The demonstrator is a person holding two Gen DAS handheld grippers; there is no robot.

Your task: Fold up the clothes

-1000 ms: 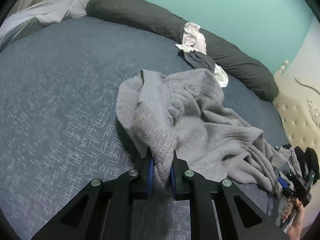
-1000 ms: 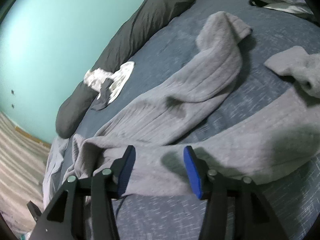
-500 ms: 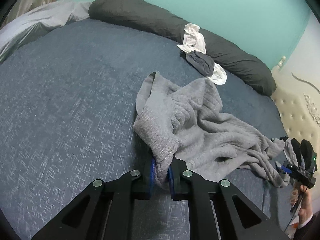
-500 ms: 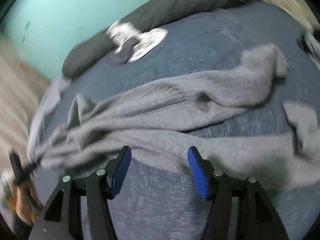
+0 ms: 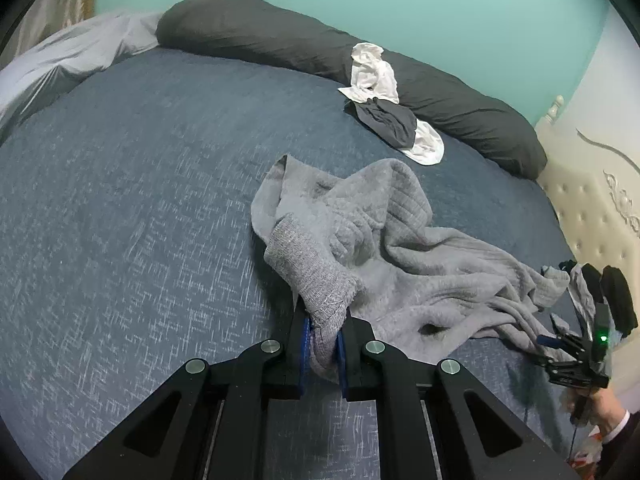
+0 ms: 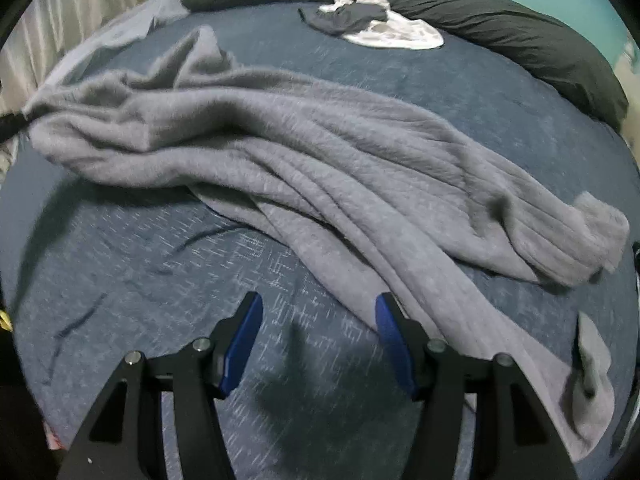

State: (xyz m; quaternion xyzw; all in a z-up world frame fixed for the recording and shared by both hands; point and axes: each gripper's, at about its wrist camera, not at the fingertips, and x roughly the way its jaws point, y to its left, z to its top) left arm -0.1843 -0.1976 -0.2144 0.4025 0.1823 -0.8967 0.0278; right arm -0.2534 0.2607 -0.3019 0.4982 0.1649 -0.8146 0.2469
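The left tool is pinching the ribbed cuff of a grey knit sweater between its blue pads. The sweater is lying rumpled across the dark blue bed, stretching toward the right tool, which a hand is holding at the bed's edge. In the right wrist view, the right tool is hovering with its fingers spread wide and gripping nothing, just beside the sweater. White and dark garments are lying against a long dark pillow.
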